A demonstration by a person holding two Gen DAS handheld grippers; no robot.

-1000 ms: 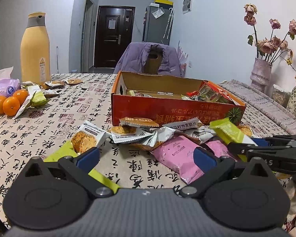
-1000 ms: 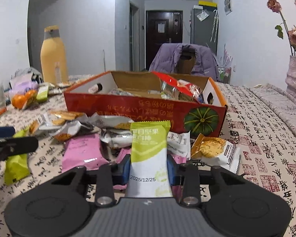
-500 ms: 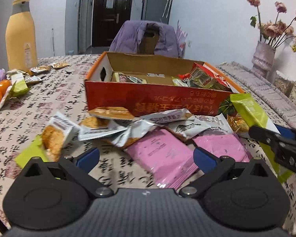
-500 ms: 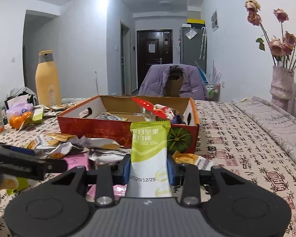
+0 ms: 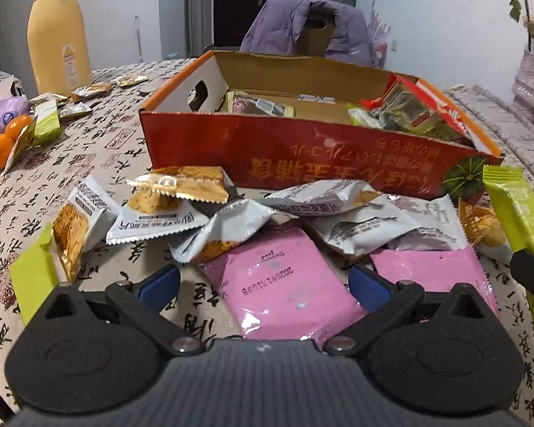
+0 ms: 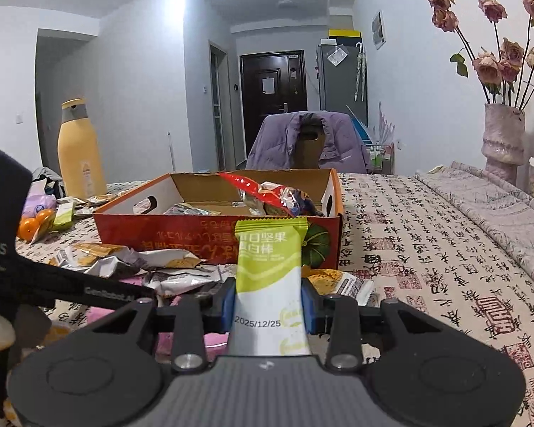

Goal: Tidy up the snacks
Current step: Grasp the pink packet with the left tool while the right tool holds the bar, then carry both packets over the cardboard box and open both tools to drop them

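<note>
An open red cardboard box (image 5: 302,149) holding several snacks stands on the table; it also shows in the right wrist view (image 6: 181,231). Loose snack packets lie in front of it, among them a pink packet (image 5: 284,284) and white biscuit packets (image 5: 153,217). My left gripper (image 5: 263,281) is open, low over the pink packet, which lies between its blue pads. My right gripper (image 6: 268,306) is shut on a green-and-white snack bar (image 6: 268,267), held upright in the air in front of the box. The bar also shows at the left wrist view's right edge (image 5: 516,210).
A tall yellow bottle (image 5: 58,32), oranges (image 5: 3,142) and more packets sit at the far left. A chair with a purple jacket (image 5: 309,28) stands behind the box. A vase of dried roses (image 6: 502,142) stands at the right on a folded cloth.
My left gripper has moved forward and lower toward the pink packet and the box. My right gripper has lifted the green bar higher above the table.
</note>
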